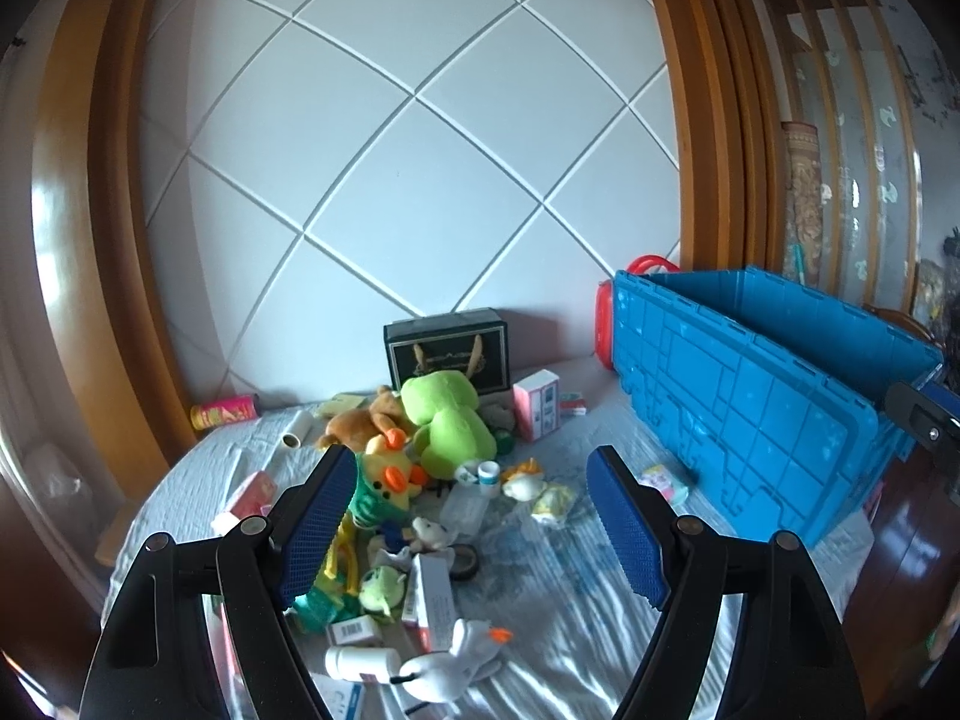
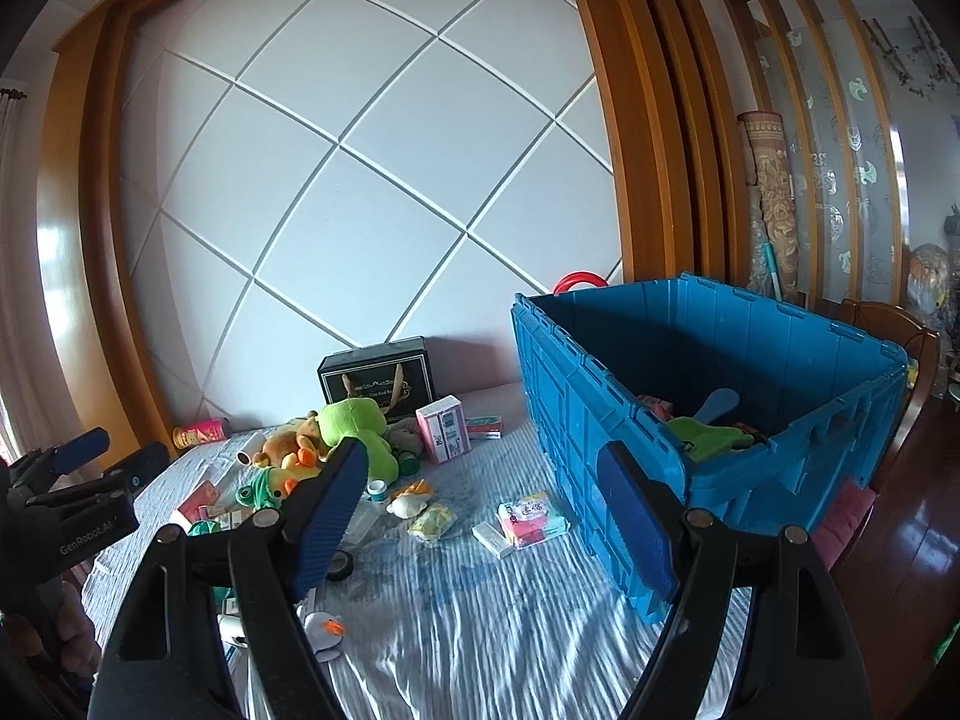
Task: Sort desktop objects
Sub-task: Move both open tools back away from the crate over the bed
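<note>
A pile of toys and small boxes lies on the pale cloth-covered table (image 1: 540, 612): a green plush frog (image 1: 447, 420), a brown plush (image 1: 360, 417), a yellow duck plush (image 1: 390, 480), a white goose toy (image 1: 450, 660), a white bottle (image 1: 360, 660), a pink box (image 1: 537, 405). The blue crate (image 2: 708, 420) stands at the right and holds a green item (image 2: 708, 435). My left gripper (image 1: 474, 531) is open and empty above the pile. My right gripper (image 2: 486, 525) is open and empty beside the crate's near corner. The left gripper also shows in the right wrist view (image 2: 108, 462).
A black gift box (image 1: 447, 348) stands at the back against the tiled wall. A pink can (image 1: 225, 411) lies at the back left. A tissue pack (image 2: 528, 519) and a small white box (image 2: 492, 540) lie in front of the crate. A wooden chair (image 2: 888, 336) stands behind the crate.
</note>
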{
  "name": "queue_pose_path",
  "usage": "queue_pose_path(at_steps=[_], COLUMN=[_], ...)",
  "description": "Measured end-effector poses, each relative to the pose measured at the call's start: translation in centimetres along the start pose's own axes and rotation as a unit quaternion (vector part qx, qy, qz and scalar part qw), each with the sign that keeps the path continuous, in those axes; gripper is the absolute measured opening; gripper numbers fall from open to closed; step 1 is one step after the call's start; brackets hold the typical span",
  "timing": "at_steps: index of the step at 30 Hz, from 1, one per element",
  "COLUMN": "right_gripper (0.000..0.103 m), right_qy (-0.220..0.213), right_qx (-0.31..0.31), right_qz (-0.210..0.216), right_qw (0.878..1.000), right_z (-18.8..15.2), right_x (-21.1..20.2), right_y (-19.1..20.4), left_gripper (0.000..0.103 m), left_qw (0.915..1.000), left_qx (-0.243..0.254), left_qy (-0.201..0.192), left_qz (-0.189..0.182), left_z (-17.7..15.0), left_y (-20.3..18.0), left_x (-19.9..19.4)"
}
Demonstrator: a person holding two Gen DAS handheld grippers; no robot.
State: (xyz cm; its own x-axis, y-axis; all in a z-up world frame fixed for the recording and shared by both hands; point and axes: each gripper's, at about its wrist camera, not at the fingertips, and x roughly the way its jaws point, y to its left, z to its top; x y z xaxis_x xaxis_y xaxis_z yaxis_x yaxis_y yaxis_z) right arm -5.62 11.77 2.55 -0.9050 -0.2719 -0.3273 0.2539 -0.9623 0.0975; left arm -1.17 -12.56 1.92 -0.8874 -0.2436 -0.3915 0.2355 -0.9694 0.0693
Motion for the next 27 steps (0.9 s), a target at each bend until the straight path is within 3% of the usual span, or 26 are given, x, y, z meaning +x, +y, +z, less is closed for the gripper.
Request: queue_pose_path(at_steps=[8,27], right_gripper=[0.079,0.079], right_qy=[0.002,0.009], right_qx=[-0.022,-0.024], right_qz=[-0.034,-0.014], right_qw=[0.999,1.000], right_z=[-0.6,-1.8], right_x=[-0.9,-1.3], right_y=[-0.5,-0.6], left_gripper=[0.079,0.079], left_qw=[0.9997,0.9993], left_qx=[0.005,0.020], left_qy=[-0.006,-0.008], left_qz=[-0.024,-0.030], left_z=[0.4,0.4], left_y=[-1.7,-3.3], left_x=[-0.4,-1.4])
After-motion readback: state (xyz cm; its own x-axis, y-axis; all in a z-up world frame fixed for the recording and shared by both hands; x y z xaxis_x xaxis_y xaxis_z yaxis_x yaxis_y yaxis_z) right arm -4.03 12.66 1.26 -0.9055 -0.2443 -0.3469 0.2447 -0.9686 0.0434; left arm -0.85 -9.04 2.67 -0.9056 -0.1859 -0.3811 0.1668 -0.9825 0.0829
